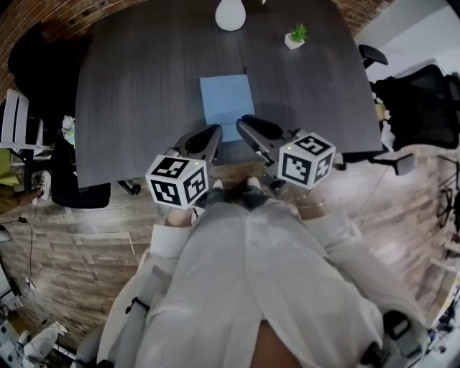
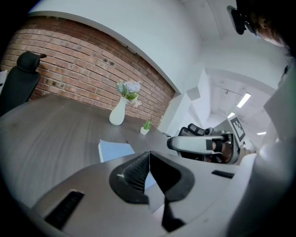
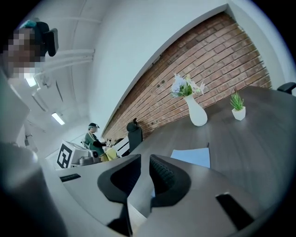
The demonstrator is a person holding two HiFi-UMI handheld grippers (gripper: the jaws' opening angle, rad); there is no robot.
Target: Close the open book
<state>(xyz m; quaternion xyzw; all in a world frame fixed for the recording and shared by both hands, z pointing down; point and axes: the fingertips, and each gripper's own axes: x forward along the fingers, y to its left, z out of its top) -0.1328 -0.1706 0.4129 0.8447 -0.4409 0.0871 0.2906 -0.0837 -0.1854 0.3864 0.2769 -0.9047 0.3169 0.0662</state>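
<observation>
Closest in, on the near side of the book (image 1: 226,106): a person's white-clad lap (image 1: 244,280), seen from above. Just ahead of that, short of the book, the left gripper (image 1: 207,139), held above the table (image 1: 136,93) edge, jaws pressed together with nothing between them, tip aimed toward the book's near left corner. Beside it, toward the book's near right corner, the right gripper (image 1: 251,128), jaws a narrow slit apart, pinching nothing. Both clear of the book, touching neither cover nor table.

Then the book itself: blue, closed, lying flat on the dark table close to its near edge, cover up; spine side not readable.

Beyond the book and off to the right, well apart from it, a small potted plant (image 1: 295,36) in a white pot. Beyond the book, almost straight ahead, a white vase (image 1: 230,13) holding pale flowers (image 2: 129,88). Behind the vase, farthest from the book, a brick wall (image 2: 78,69). Off to the book's right, past the table edge, a black office chair (image 1: 420,97) on wood flooring (image 1: 79,237).
</observation>
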